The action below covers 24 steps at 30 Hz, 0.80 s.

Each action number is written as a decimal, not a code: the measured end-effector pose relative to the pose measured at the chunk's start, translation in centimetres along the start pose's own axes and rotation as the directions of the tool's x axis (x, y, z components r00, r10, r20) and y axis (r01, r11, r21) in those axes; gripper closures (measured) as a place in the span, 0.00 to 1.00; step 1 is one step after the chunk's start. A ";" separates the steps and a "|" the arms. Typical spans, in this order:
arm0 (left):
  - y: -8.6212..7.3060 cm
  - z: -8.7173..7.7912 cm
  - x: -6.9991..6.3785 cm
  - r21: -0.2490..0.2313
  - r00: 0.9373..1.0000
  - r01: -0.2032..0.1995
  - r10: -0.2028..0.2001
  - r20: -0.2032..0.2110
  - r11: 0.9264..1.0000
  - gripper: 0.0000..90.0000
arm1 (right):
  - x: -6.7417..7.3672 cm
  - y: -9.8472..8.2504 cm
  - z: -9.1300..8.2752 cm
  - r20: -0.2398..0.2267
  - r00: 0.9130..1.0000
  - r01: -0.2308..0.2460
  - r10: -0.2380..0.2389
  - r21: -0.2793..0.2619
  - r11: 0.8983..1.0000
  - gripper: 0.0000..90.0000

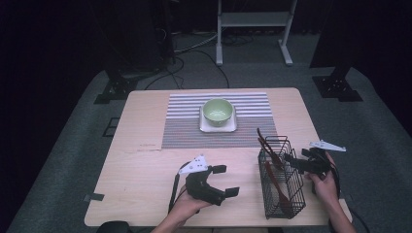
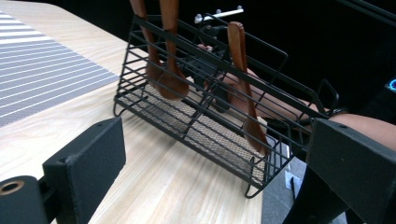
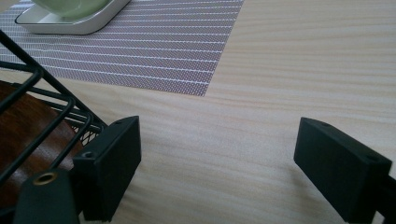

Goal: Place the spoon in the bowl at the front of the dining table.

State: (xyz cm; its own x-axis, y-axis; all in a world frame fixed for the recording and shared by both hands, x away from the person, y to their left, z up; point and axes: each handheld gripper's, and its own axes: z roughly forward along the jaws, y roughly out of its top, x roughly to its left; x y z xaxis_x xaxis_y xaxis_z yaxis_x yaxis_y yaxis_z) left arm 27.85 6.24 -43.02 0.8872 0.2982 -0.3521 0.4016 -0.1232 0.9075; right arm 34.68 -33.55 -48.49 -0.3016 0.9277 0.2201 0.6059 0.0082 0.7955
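Beside the gaping right gripper point(image 1: 295, 159) stands the wire basket point(image 1: 282, 187).

No text, label, brand, number or sign can be read on anything in these pictures.

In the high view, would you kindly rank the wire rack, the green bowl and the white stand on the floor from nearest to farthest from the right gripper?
1. Wire rack: just left of the right gripper.
2. Green bowl: on the striped mat, mid-table.
3. White stand: on the floor beyond the table.
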 end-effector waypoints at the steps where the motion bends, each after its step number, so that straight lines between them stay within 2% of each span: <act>1: 0.0 0.2 -0.1 0.000 1.000 -0.005 0.005 -0.004 1.000 0.04 | 0.0 0.0 0.0 -0.001 1.000 0.000 0.000 0.000 1.000 0.15; 10: 0.8 1.0 -0.4 0.005 1.000 0.000 0.000 0.010 1.000 0.05 | 0.0 0.0 0.0 -0.003 1.000 -0.001 0.001 0.000 1.000 0.15; 15: 1.4 1.6 -1.1 0.000 0.999 -0.019 0.019 0.040 1.000 0.05 | 0.0 0.0 0.0 -0.001 1.000 0.002 -0.002 -0.001 1.000 0.15; 19: 1.8 2.2 -1.5 -0.004 0.999 -0.015 0.015 0.052 1.000 0.05 | 0.0 0.0 0.0 0.001 1.000 0.005 -0.005 -0.002 1.000 0.15; 24: 2.3 2.7 -1.7 -0.007 0.998 -0.014 0.014 0.054 1.000 0.05 | 0.0 0.0 0.0 -0.001 1.000 0.004 -0.004 -0.002 1.000 0.15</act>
State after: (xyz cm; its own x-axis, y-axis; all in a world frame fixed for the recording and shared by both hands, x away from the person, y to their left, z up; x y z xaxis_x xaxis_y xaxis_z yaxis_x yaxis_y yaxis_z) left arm 27.90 2.88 -40.98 0.9038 0.2447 -0.3510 0.3876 -0.1205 0.9139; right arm 34.68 -33.60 -48.48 -0.3048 0.9272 0.2176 0.6030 0.0110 0.7977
